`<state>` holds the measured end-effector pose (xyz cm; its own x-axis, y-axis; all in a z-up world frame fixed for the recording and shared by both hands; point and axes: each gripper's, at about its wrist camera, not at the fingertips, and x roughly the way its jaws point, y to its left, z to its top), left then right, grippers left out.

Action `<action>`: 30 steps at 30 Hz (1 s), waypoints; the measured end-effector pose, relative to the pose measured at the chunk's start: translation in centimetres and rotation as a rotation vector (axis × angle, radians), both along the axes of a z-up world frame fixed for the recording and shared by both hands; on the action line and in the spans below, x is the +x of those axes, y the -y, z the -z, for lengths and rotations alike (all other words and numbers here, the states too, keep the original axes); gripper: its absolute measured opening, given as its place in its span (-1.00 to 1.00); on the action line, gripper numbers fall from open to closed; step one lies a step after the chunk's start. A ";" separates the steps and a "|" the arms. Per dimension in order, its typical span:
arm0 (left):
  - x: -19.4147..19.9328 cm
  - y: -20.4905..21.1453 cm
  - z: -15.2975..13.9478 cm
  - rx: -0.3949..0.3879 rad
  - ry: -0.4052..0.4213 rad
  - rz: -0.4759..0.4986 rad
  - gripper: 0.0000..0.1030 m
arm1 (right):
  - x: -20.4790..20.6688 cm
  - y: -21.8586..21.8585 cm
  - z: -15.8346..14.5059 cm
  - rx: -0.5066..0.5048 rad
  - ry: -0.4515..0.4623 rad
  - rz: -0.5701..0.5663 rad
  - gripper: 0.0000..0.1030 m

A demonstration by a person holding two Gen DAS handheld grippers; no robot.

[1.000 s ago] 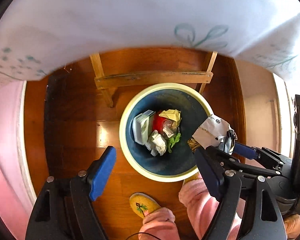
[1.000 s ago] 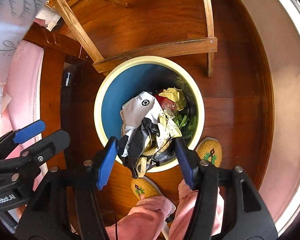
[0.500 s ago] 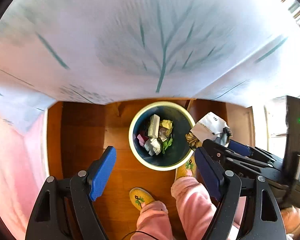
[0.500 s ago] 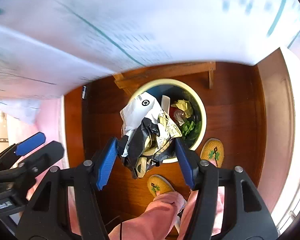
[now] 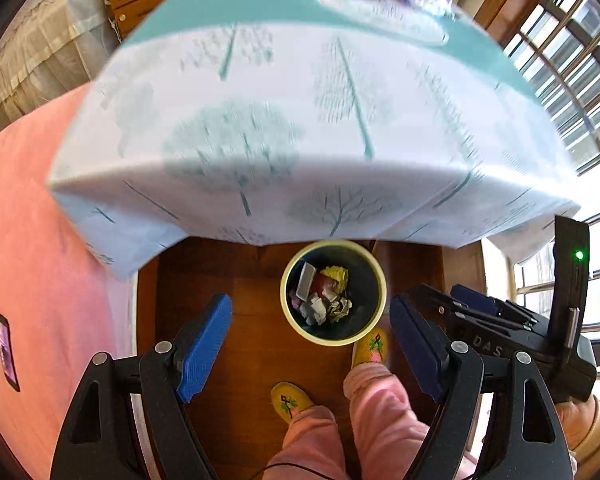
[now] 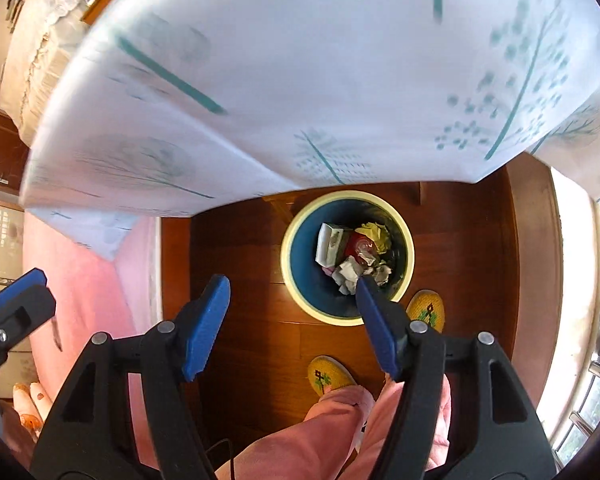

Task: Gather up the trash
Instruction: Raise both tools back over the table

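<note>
step: drop finished, judged | trash (image 6: 354, 254) lies in the bin (image 6: 296, 300) on the floor | right gripper (image 6: 290, 320) fingers opening, nothing between | left gripper (image 5: 312, 344) fingers wide, empty | next: seek more litter on the worktop (image 5: 300, 80)

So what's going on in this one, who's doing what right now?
A person in pink trousers stands over a round bin on the wooden floor, beside a table with a tree-print cloth. Both the left gripper and the right gripper hang empty above it, the right one's fingers opening. Crumpled paper and wrappers lie in the bin.
</note>
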<state>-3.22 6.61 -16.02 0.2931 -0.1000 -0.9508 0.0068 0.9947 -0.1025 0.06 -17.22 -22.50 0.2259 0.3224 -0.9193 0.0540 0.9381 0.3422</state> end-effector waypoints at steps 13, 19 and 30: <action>0.5 0.3 -14.4 -0.021 0.173 0.080 0.60 | -2.0 -0.1 -16.6 0.022 0.188 0.034 0.22; 1.8 0.7 -19.5 -0.048 0.245 0.122 0.60 | -1.1 0.0 -23.5 -0.001 0.295 0.051 0.22; 7.2 -0.4 -25.5 -0.076 0.340 0.077 0.60 | 2.8 0.5 -29.9 -0.024 0.401 0.068 0.22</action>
